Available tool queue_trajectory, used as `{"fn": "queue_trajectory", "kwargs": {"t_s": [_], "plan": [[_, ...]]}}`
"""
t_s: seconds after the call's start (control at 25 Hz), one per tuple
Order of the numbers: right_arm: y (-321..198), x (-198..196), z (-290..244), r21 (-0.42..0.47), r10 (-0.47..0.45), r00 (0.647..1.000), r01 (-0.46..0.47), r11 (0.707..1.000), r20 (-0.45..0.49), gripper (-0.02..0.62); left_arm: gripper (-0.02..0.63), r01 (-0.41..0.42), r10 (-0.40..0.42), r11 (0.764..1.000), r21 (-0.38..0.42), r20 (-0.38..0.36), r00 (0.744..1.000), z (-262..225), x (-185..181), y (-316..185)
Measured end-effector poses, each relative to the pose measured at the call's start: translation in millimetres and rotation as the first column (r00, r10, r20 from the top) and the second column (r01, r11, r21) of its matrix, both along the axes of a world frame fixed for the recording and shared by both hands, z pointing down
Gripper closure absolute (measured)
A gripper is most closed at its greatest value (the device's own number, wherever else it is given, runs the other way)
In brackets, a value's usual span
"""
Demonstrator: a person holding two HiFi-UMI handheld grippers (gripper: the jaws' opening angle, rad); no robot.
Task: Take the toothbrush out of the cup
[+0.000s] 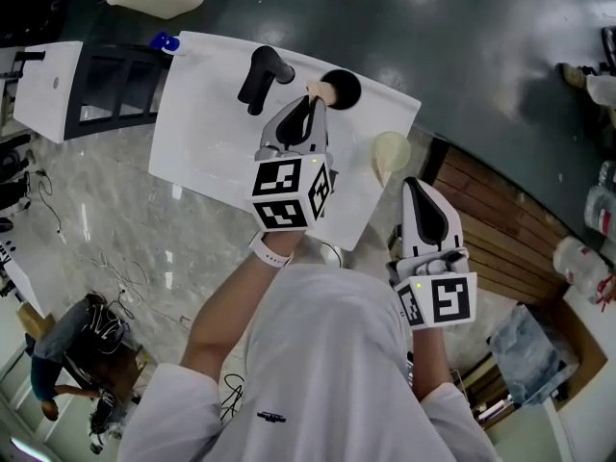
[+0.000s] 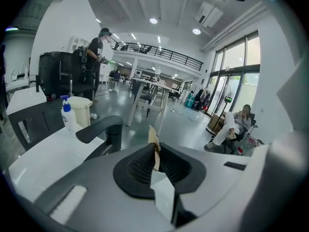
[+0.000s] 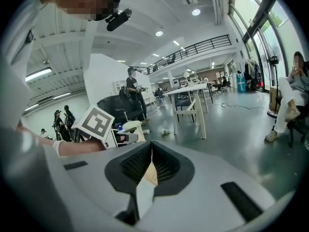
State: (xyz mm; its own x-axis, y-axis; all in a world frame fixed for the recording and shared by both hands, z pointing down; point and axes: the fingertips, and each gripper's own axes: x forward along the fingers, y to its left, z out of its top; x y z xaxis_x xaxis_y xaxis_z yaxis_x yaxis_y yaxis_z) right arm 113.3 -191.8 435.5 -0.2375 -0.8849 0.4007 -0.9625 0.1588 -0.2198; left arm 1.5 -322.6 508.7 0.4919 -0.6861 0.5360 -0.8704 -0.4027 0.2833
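Observation:
My left gripper (image 1: 313, 104) hovers over the white counter (image 1: 207, 123), shut on a thin tan toothbrush (image 1: 319, 92). In the left gripper view the toothbrush (image 2: 153, 138) stands up between the closed black pads (image 2: 140, 166), its end poking above them. A cream cup (image 1: 390, 150) hangs at the counter's right edge, just ahead of my right gripper (image 1: 412, 183). In the right gripper view the jaws of that gripper (image 3: 150, 153) are together on a tan strip that looks like the cup's wall (image 3: 150, 174). The toothbrush is apart from the cup.
A black faucet (image 1: 262, 75) and a dark drain hole (image 1: 344, 87) sit on the counter beyond the left gripper. A blue-capped bottle (image 1: 166, 41) stands at the far left corner. Wooden boards (image 1: 491, 219) lie to the right. A seated person (image 2: 236, 124) is far off.

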Motion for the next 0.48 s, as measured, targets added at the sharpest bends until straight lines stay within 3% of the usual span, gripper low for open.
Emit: {"fn": "queue_trajectory", "kwargs": {"t_s": [0.48], "plan": [[1.8,1.8,-1.6,0.013,-0.001,1.000,0.001,1.000,0.006,0.588,0.600,0.011,-0.011,1.000,0.023,-0.008,1.000,-8.0,2.2,-0.2]]}}
